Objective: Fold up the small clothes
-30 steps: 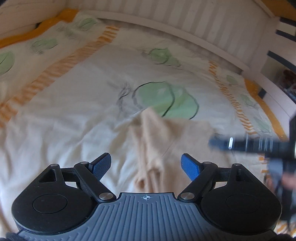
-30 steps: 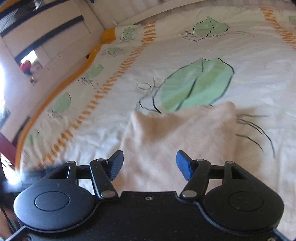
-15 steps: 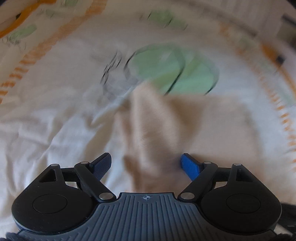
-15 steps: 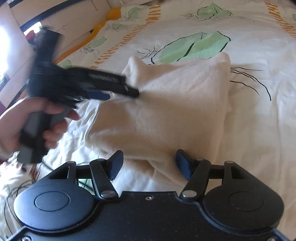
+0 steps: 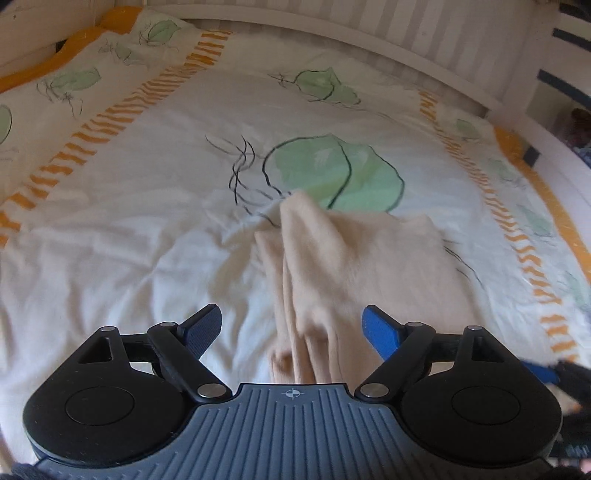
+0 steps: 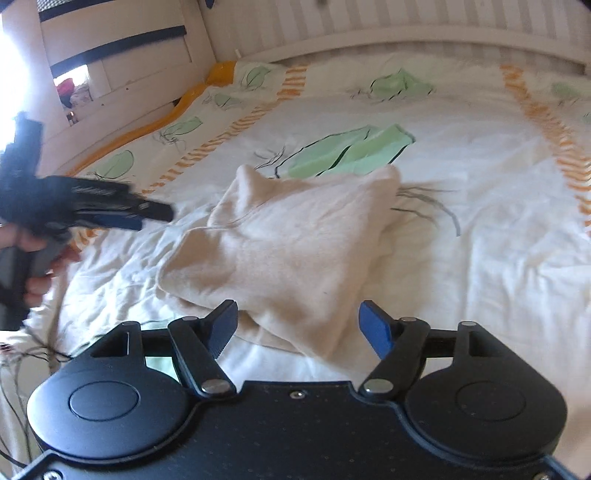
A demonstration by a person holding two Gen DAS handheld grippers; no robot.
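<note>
A small cream garment (image 5: 354,258) lies folded into a rough rectangle on the bedspread; it also shows in the right wrist view (image 6: 295,243). Its left edge is bunched into ridges. My left gripper (image 5: 291,328) is open and empty, hovering over the garment's near left end. From the right wrist view the left gripper (image 6: 147,218) appears at the left, held off the garment's left side. My right gripper (image 6: 297,325) is open and empty above the garment's near edge. A blurred part of it shows in the left wrist view (image 5: 554,373).
The white bedspread (image 5: 147,221) has green leaf prints and orange striped bands. A white slatted bed frame (image 5: 406,33) runs along the far side. A wall with dark stripes and a shelf (image 6: 110,55) stands at the left.
Both grippers have pulled back from the garment. The left gripper moved away to the garment's left side. The garment now lies released on the bed.
</note>
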